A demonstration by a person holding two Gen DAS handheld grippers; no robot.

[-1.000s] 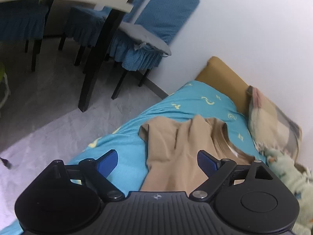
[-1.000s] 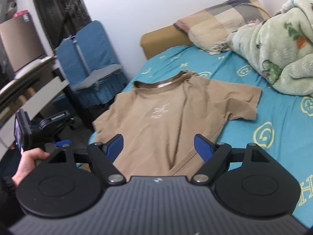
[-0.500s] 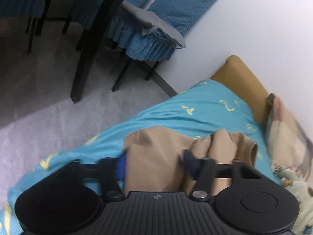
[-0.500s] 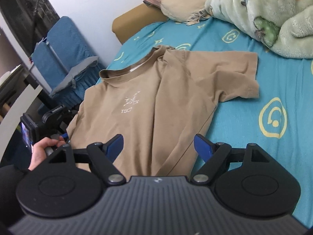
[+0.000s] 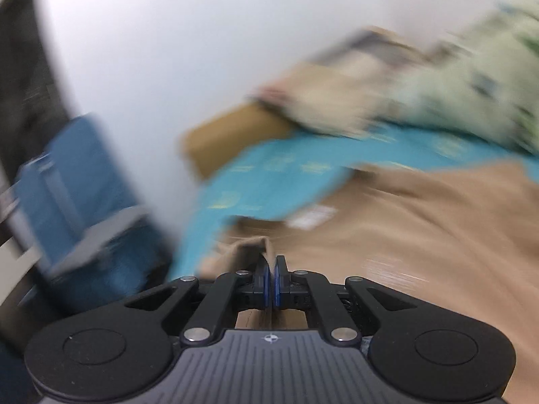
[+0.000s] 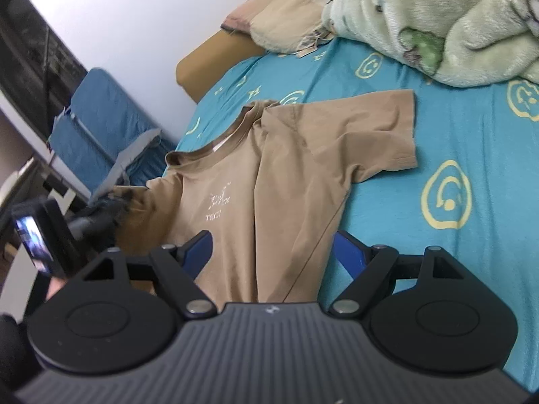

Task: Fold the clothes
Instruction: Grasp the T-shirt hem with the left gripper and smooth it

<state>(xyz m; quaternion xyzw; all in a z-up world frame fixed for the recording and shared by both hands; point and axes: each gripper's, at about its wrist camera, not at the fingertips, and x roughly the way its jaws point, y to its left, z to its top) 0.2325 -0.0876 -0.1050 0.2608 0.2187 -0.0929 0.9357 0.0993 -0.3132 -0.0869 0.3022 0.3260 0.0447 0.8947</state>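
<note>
A tan T-shirt [image 6: 269, 175] lies face up on the teal bed sheet [image 6: 471, 155], collar toward the far left, one sleeve spread to the right. My left gripper [image 5: 271, 269] is shut on the edge of the shirt's other sleeve [image 5: 249, 252]; its view is motion-blurred, with the shirt [image 5: 421, 235] spreading to the right. It also shows in the right wrist view [image 6: 111, 208], at the shirt's left sleeve. My right gripper [image 6: 274, 249] is open, its jaws straddling the shirt's lower body just above the cloth.
A green fleece blanket [image 6: 438, 23] and a checked pillow [image 6: 289, 13] lie at the bed's head. A mustard headboard [image 6: 215, 57] meets the white wall. Blue-covered chairs [image 6: 101, 118] stand beside the bed on the left.
My left gripper has closed on the shirt's left sleeve and swung round fast toward the bed's head. My right gripper has moved in lower over the shirt's body and stays open.
</note>
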